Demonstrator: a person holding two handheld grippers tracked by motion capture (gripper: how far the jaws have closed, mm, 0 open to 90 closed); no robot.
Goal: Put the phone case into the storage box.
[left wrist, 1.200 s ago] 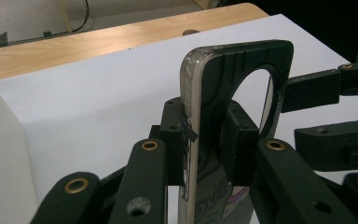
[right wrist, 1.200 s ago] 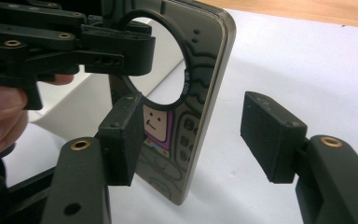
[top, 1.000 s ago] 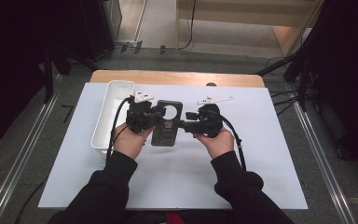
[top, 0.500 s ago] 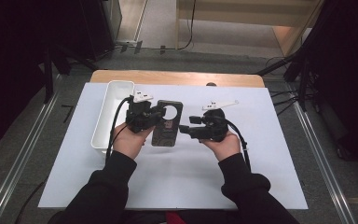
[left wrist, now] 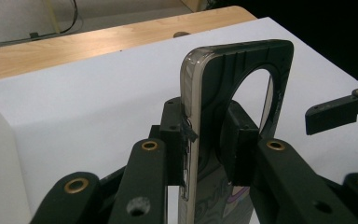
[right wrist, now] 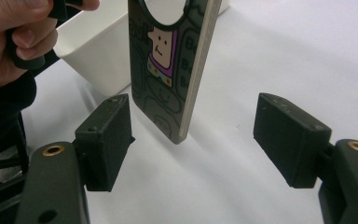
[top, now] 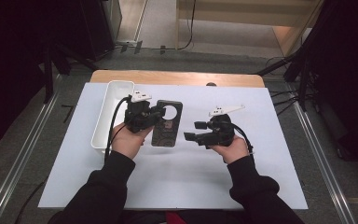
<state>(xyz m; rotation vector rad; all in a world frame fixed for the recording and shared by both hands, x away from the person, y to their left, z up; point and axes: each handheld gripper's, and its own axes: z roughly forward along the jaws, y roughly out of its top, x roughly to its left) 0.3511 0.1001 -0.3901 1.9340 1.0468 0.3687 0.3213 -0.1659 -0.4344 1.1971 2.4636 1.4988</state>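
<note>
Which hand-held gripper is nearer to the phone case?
Left. The left hand-held gripper is clamped on the phone case, holding it above the table. The right hand-held gripper is open, beside the case's lower end, not touching it.

A wooden table (top: 177, 78) carries a large white sheet (top: 182, 177) that covers nearly all of its top, leaving a strip of bare wood along the far edge, beyond both grippers. A long white tray (top: 103, 122) lies directly on the sheet, lengthwise front to back, just outside the left gripper (top: 161, 112) and close to the sheet's left edge. The right gripper (top: 189, 136) sits well apart from the tray, over bare white sheet. A small dark spot (top: 210, 84) sits at the sheet's far edge.
</note>
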